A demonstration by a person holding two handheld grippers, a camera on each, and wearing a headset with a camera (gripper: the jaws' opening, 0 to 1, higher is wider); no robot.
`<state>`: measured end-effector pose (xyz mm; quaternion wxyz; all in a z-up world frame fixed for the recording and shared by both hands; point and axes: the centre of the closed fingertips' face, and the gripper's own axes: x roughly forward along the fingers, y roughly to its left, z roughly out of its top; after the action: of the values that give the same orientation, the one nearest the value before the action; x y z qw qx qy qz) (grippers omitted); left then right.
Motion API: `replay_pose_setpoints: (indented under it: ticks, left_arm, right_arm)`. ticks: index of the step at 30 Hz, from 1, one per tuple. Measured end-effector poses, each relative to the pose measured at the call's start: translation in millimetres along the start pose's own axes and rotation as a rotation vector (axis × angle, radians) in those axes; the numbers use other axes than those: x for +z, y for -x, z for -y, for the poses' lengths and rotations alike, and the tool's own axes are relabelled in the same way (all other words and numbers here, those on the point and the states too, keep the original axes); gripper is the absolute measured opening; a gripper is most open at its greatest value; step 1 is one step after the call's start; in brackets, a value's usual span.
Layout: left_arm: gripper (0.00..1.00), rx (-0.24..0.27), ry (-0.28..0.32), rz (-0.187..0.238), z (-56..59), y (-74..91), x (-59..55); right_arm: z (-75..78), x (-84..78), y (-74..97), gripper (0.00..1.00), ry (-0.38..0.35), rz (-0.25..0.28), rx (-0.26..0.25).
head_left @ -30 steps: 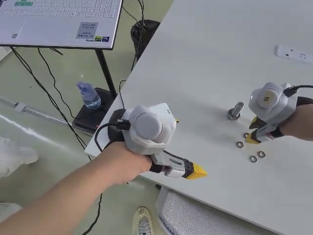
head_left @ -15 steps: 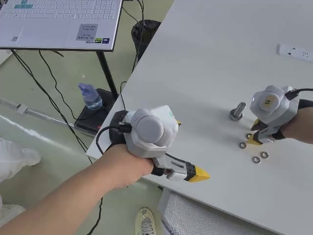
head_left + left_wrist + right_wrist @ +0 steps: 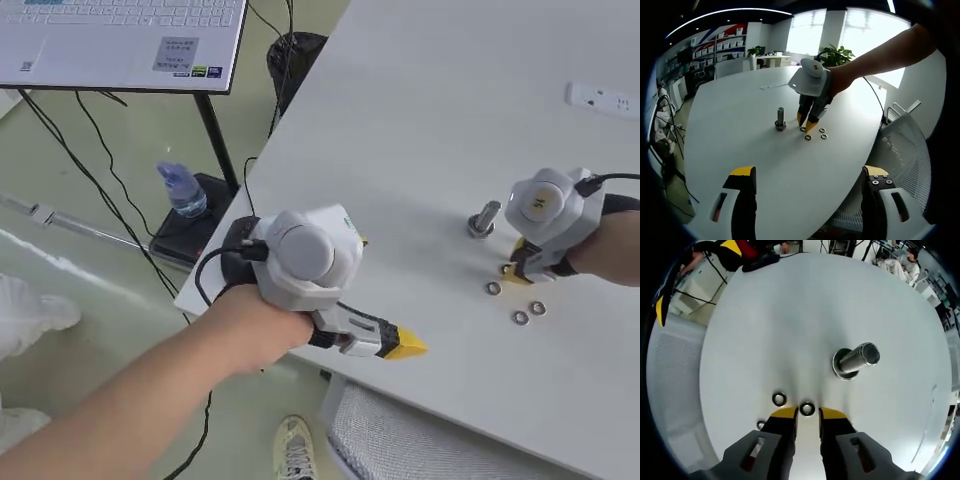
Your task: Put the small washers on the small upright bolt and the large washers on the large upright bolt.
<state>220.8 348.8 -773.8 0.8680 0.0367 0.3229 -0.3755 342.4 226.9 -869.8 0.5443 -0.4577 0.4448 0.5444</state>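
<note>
Right gripper view: right gripper [image 3: 808,415], jaws narrowly apart, flanking one washer [image 3: 807,409], apparently to pinch it; bolt [image 3: 856,360] upright just beyond; more washers [image 3: 779,399] left. Spare: left gripper [image 3: 809,172], jaws wide apart, idle at near table [image 3: 420,100] edge.

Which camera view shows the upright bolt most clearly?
The right gripper view: the bolt is near and large, with shaft and wide base plain. In the head view the bolt is small; in the left gripper view the bolt is small and far.
</note>
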Motion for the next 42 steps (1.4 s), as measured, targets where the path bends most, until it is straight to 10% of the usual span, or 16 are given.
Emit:
replay_pose_setpoints:
  ticks: [42]
  left_arm:
    - [0.89, 0.029, 0.005, 0.032, -0.6, 4.1, 8.2]
  right_arm:
    - [-3.9, 0.0, 8.5, 0.12, -0.034, -0.016, 0.016]
